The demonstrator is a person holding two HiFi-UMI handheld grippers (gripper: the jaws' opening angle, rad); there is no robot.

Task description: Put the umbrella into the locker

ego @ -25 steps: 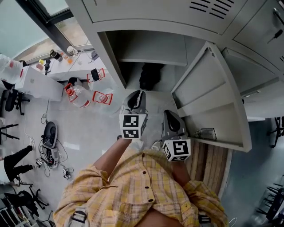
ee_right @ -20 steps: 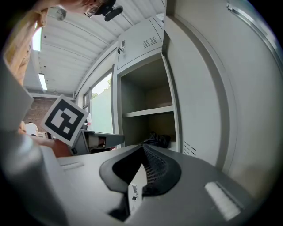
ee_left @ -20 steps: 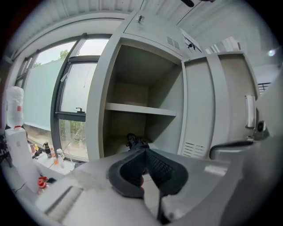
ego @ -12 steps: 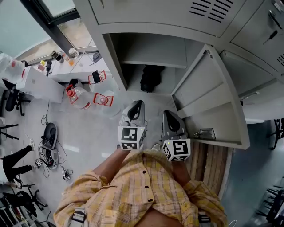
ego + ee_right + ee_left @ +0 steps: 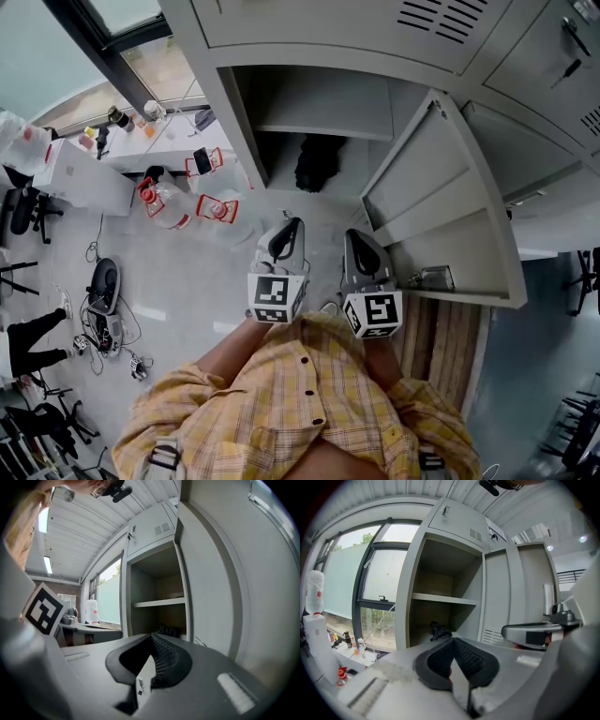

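Observation:
The black umbrella (image 5: 317, 165) lies on the floor of the open grey locker (image 5: 246, 131), under its shelf (image 5: 323, 126). It also shows small and dark as the umbrella (image 5: 439, 631) in the left gripper view and as the umbrella (image 5: 168, 630) in the right gripper view. My left gripper (image 5: 290, 225) is shut and empty, held in front of the locker and apart from the umbrella. My right gripper (image 5: 360, 240) hangs beside it near the open door (image 5: 436, 202), jaws together with nothing between them. The left gripper (image 5: 453, 639) and right gripper (image 5: 151, 635) both point at the locker opening.
The door swings out to the right of my right gripper. Water jugs with red handles (image 5: 161, 202) stand on the floor to the left. A white table (image 5: 112, 155) with bottles sits beyond them, and cables (image 5: 105, 328) lie on the floor. Wooden boards (image 5: 441, 352) lie at the right.
My left gripper has drawn back from the locker toward my body. The umbrella stays in the locker and the right gripper has kept still.

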